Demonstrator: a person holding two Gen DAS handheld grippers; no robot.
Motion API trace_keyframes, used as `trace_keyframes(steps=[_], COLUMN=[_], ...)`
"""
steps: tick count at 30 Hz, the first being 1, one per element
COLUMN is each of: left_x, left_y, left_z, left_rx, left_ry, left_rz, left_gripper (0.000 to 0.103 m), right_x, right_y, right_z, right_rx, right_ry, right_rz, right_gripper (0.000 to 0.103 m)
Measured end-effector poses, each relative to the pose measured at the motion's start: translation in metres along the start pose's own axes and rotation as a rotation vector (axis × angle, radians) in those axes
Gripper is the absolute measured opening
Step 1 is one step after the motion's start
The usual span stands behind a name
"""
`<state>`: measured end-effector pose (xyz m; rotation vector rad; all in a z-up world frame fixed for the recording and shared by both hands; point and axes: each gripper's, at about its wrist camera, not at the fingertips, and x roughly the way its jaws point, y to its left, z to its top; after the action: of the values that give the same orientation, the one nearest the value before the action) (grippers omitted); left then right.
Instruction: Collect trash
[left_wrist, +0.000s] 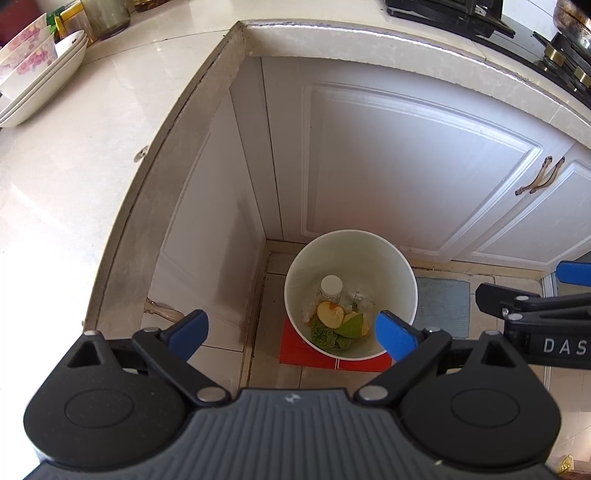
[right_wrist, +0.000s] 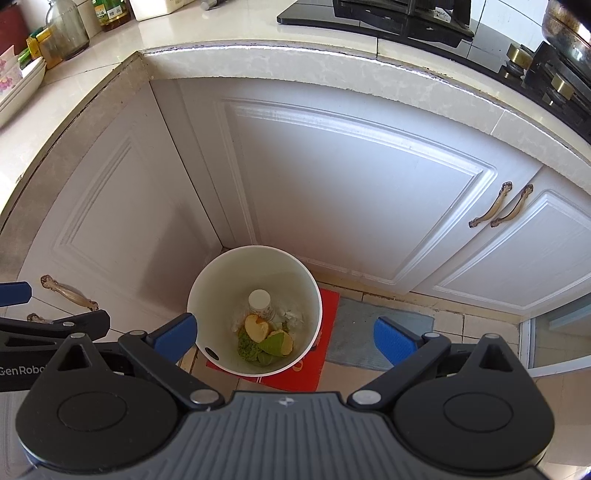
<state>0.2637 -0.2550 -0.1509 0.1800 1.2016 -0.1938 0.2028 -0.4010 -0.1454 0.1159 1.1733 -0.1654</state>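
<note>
I take the white bin (left_wrist: 351, 295) as my landmark. It stands on the floor in the inner corner of the white cabinets (right_wrist: 351, 184), on a red mat (right_wrist: 325, 373) with a grey mat (left_wrist: 441, 306) just beside it on the side away from the corner.

Inside the bin I see trash already collected: a white-capped bottle (right_wrist: 260, 302) lying near the bottom, orange-yellow fruit peel (left_wrist: 331, 314) in front of it, green scraps (right_wrist: 255, 347) beside the peel, and some crumpled white material (left_wrist: 360, 297) against the wall. So I judge a good part of the job done.

Both of my tools hang above the bin, pointing down at it. The left tool (left_wrist: 291, 332) has its blue pads spread wide with nothing between them; the right tool (right_wrist: 284, 338) is likewise spread and empty. Each tool shows at the edge of the other's view, so they sit side by side over the bin.

On the bench (left_wrist: 74, 147) above the bin, the stretch nearest the corner shows no loose scraps. Farther along it I see stacked flowered dishes (left_wrist: 37, 81), jars and bottles (right_wrist: 70, 33) and a stove (right_wrist: 461, 22), none of which looks like trash to me. Much of the bench lies outside both views, so I cannot tell whether anything remains to pick up. My judgement is that the task is either near its end or between pieces, with both tools free for the next one.
</note>
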Motion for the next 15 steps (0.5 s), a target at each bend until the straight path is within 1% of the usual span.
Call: trace_keyframes(steps=[15], left_x=[-0.0052], left_y=[0.0022], left_z=[-0.0005], left_rx=[0.000], left_ry=[-0.008], left_rz=[0.008], left_gripper=[0.097], right_x=[-0.0056], right_y=[0.0013], right_z=[0.0017], right_rx=[-0.011], right_ry=[-0.019], right_rz=[0.009], right_gripper=[0.103])
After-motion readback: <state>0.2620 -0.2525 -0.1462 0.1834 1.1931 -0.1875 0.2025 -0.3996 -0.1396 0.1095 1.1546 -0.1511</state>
